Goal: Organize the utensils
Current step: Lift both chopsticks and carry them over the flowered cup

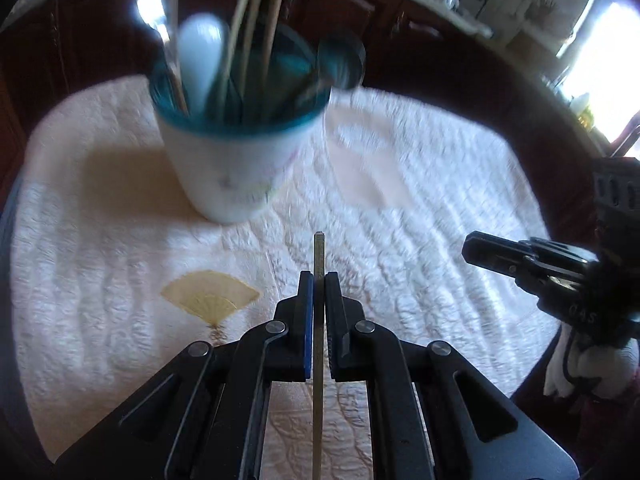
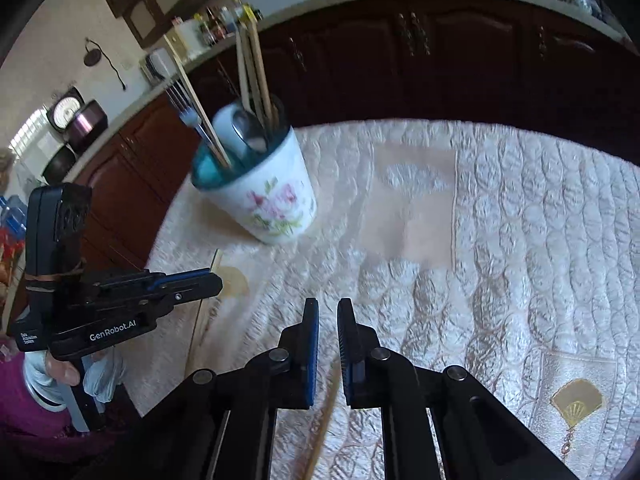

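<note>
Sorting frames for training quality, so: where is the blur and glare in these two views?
Left wrist: the cup and its utensils are motion-smeared, the held chopstick stays sharp, and the window at right is blown out. Right wrist: milder blur on the cup and tablecloth; fisheye bends the counter edge.

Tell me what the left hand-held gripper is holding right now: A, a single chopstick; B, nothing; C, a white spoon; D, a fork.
A: the left hand-held gripper is shut on a thin chopstick whose squared tip sticks out past its fingers, toward the floral cup.
</note>
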The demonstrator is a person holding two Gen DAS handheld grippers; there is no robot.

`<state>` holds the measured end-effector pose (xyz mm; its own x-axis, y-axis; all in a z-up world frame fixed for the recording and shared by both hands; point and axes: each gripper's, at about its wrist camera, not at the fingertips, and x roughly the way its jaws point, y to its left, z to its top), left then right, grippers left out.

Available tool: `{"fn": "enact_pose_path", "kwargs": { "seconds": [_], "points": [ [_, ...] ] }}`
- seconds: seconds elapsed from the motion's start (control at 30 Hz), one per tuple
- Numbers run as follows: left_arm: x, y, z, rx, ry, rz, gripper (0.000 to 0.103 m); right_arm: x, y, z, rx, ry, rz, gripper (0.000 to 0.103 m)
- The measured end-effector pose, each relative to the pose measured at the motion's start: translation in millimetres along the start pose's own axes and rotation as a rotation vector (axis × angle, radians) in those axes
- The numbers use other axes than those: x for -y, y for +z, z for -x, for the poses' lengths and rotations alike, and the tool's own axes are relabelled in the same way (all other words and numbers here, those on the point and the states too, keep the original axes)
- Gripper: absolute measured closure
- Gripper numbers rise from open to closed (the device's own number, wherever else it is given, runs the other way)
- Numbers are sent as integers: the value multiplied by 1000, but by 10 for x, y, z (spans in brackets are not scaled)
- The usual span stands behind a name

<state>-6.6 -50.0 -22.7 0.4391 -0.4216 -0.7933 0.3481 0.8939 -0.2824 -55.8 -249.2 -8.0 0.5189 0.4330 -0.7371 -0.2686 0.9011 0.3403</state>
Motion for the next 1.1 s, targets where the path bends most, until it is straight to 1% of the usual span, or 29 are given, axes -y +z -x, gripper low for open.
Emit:
{"fn": "enact_pose_path", "kwargs": {
  "seconds": [0.1,0.2,0.27,0.3,0.33,0.37,0.4,0.43,0.5,0.53,0.6,0.67,0.77,0.83,0.93,1.03,1.1],
  "points": [
    [12,54,217,40,-16,-15,99,-108,64,149,37,7,36,95],
    [-28,80,338,56,-13,-21,99,-174,59,147,25,0,43,95],
    [-58,63,358,58,-11,-9,99,-124,31,-18,-41,-18,23,94],
    [-56,61,346,58,-10,-3,99,-98,1,-140,-79,-51,25,90],
    [-40,56,325,56,-13,1,99,-63,-39,-246,-105,-73,31,82],
    [-59,36,352,55,-15,5,99,-35,-90,-361,-136,-83,32,78],
    [-65,20,360,58,-16,10,99,-13,-131,-468,-164,-84,26,76],
    [-62,8,376,58,-17,10,99,19,-177,-603,-197,-89,12,76],
    [-46,-13,399,62,-15,11,99,67,-231,-811,-233,-97,-5,78],
    [-33,-20,398,63,-14,11,99,75,-254,-882,-244,-101,-4,85],
    [-16,-30,431,69,-11,10,99,50,-274,-930,-217,-119,26,92],
    [-15,-31,483,79,-8,7,99,56,-263,-873,-204,-87,11,94],
    [-27,-23,573,100,-1,8,99,46,-212,-602,-133,-60,1,95],
    [-36,-10,621,112,3,12,99,27,-152,-351,-76,-28,-7,95],
    [-35,16,686,133,23,10,99,-19,-47,-21,5,1,-3,95],
    [-24,33,735,147,27,11,99,-96,39,282,80,32,6,96],
    [-10,43,775,156,31,6,99,-142,114,426,118,35,18,96]
  ]
}}
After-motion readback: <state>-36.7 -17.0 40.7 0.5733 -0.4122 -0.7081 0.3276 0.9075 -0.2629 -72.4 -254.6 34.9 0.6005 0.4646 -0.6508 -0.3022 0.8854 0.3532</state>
